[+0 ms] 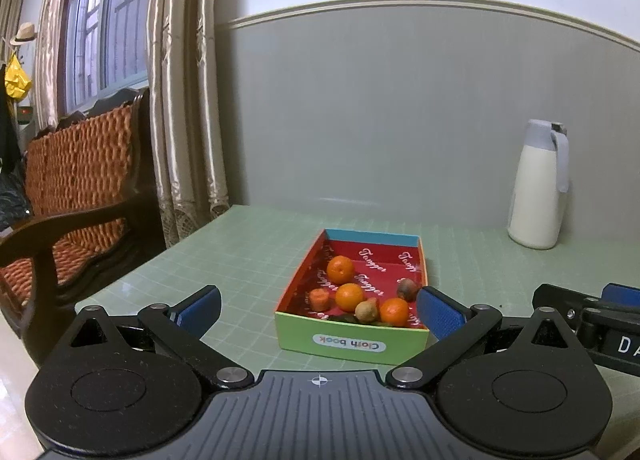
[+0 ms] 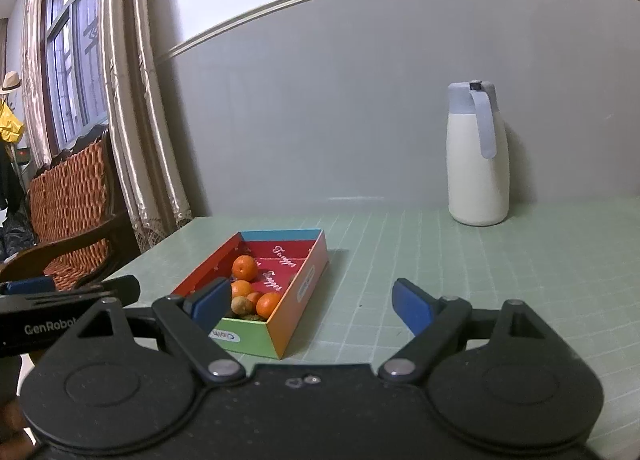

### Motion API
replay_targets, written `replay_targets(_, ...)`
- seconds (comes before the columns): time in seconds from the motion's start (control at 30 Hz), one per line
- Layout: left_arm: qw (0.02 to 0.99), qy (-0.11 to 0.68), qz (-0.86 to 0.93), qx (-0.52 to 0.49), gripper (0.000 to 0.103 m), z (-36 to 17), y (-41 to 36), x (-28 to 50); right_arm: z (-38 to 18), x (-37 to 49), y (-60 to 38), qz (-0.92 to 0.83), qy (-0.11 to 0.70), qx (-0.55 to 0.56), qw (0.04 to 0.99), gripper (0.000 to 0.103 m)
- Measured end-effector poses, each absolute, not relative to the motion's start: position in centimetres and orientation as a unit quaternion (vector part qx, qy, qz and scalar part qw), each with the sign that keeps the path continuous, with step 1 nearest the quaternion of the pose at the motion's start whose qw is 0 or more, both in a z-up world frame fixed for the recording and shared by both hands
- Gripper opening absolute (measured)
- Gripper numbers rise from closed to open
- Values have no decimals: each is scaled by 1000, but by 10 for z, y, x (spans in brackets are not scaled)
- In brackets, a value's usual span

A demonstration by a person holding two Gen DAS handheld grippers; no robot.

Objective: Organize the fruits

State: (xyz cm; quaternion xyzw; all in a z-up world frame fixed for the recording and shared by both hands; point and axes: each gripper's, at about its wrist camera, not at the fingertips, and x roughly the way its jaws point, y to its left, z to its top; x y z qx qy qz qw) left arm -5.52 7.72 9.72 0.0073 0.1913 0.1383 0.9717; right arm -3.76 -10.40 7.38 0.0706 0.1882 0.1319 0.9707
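Left hand-held gripper (image 1: pixel 318 310) and right hand-held gripper (image 2: pixel 306 302) hover wide open above the green tabletop (image 2: pixel 440 260), each holding nothing. Between the left one's fingers lies an open box (image 1: pixel 352 344) containing three oranges (image 1: pixel 340 269), a carrot piece (image 1: pixel 319 299) and brownish fruits (image 1: pixel 366 311). A white jug (image 2: pixel 476 164) stands far right against the wall.

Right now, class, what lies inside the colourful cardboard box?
Inside the box: three oranges, a carrot piece, two brownish fruits and something dark green by the near wall, partly hidden. The floor beneath them is covered.
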Motion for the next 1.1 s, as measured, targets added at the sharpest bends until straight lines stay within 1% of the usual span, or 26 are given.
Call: replay_targets(1.1,972,185,141,12,103,97,77,-57,75,-39,-100,139,189,65,970,87)
